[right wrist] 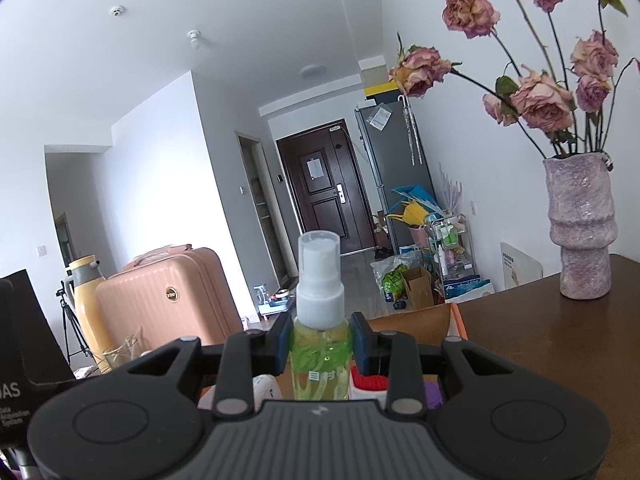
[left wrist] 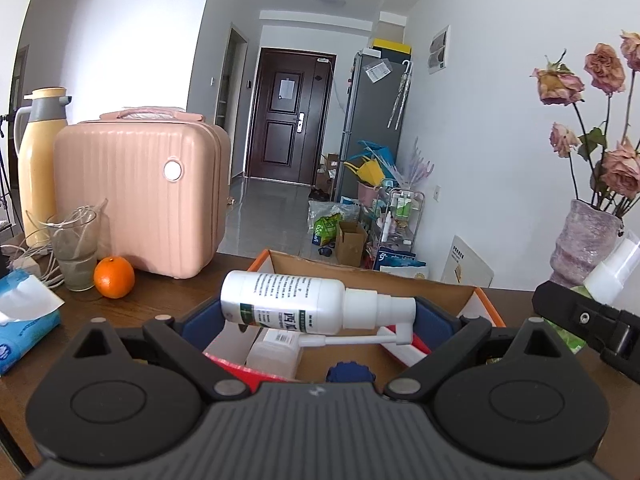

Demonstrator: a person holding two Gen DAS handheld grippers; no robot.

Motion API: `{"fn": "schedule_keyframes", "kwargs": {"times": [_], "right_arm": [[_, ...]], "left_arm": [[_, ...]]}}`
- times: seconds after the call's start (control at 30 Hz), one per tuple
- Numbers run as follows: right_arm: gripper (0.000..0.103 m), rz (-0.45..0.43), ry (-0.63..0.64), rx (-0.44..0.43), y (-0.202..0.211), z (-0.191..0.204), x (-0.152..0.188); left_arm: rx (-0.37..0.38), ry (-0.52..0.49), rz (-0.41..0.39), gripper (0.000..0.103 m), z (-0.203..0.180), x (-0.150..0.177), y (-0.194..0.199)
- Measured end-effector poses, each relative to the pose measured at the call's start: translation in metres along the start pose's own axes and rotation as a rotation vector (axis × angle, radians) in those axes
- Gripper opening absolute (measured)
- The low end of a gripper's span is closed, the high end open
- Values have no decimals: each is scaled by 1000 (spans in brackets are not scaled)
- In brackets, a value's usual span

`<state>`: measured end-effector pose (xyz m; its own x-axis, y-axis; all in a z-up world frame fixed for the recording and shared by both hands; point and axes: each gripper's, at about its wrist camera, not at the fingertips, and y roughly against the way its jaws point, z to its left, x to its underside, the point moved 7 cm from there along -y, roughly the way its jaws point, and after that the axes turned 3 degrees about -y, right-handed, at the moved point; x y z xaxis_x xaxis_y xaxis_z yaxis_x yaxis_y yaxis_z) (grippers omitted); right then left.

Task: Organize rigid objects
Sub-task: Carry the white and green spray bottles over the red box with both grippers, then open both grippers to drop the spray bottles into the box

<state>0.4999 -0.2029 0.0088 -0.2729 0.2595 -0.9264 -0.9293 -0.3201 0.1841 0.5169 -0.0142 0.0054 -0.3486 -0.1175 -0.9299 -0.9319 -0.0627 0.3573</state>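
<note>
White spray bottle [left wrist: 280,300] lay on its side between the fingers of our left tool [left wrist: 316,320], nozzle pointing right, thin straw folded beneath it. Fingers were spread wide. We could not tell whether they actually touched the bottle. It sat over the open cardboard box [left wrist: 448,292], above a clear container [left wrist: 274,354] and a blue cap [left wrist: 350,372] inside.

Our right tool [right wrist: 322,338] pinched a green spray bottle [right wrist: 320,364] upright, both pads against its body just below the white pump cap. The box rim [right wrist: 416,320] showed just behind it.

On the brown tabletop [left wrist: 160,304]: an orange [left wrist: 114,277] just beside a glass [left wrist: 76,252], a pink case [left wrist: 140,196] behind them, a yellow thermos [left wrist: 38,164] far left, and a tissue pack [left wrist: 24,320] at the left edge. A purple vase [right wrist: 582,224] of dried roses [right wrist: 536,100] stood to the right.
</note>
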Motion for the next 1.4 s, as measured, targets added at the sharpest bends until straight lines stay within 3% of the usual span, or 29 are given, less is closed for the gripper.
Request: {"fn": "schedule_keyframes", "kwargs": {"times": [0.6, 1.1, 1.27, 1.33, 1.4], "right_arm": [[30, 47, 8, 31, -75, -27, -9], [30, 79, 39, 81, -112, -41, -8], [31, 127, 76, 100, -123, -44, -4], [43, 137, 90, 113, -123, -44, -3], [82, 135, 104, 127, -121, -44, -4]], "left_arm": [[-12, -23, 22, 99, -7, -13, -73], [-45, -74, 51, 99, -9, -11, -109], [-44, -117, 81, 100, -10, -8, -118], [-36, -118, 94, 102, -10, -5, -120], [-38, -110, 99, 103, -8, -5, -119]]}}
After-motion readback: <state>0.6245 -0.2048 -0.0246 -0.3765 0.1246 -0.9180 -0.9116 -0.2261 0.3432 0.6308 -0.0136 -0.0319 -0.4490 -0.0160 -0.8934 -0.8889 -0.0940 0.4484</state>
